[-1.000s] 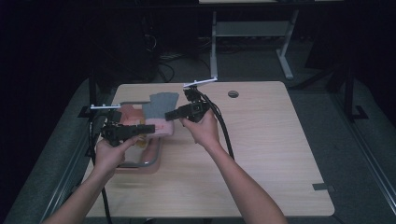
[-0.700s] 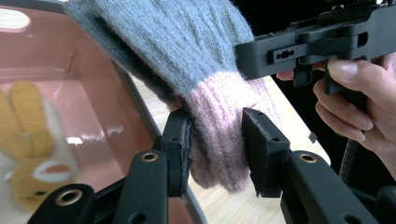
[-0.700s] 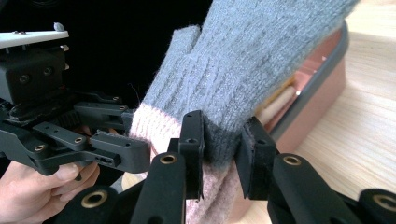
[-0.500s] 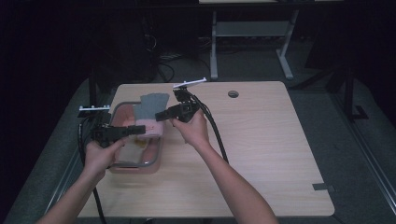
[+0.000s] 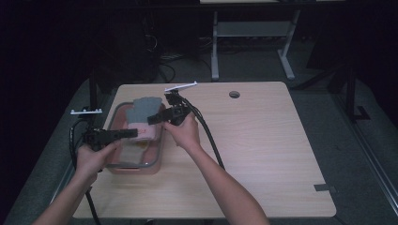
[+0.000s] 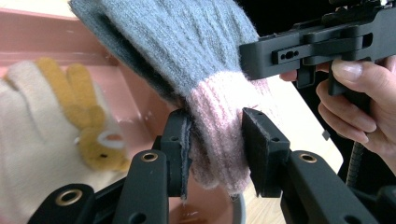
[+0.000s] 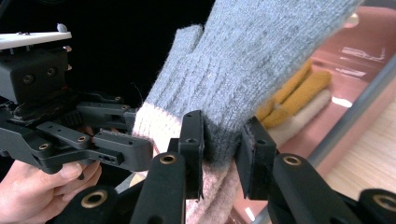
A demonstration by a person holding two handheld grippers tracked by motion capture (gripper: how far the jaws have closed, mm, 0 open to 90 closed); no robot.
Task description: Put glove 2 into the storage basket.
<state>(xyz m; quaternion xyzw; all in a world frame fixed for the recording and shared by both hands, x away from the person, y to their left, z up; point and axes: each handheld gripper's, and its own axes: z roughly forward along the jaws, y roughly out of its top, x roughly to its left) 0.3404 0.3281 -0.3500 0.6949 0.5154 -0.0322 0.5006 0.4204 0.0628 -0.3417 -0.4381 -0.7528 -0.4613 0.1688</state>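
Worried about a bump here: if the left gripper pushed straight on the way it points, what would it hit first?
Probably the right gripper, just beyond the grey and pink glove both hold; depth is unclear.

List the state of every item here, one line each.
grey glove with pink cuff: held up over the tub by both grippers at its cuff.
cream and mustard glove: lying in the tub.
pink tub: on the table.
left gripper: shut on the cuff.
right gripper: shut on the cuff.
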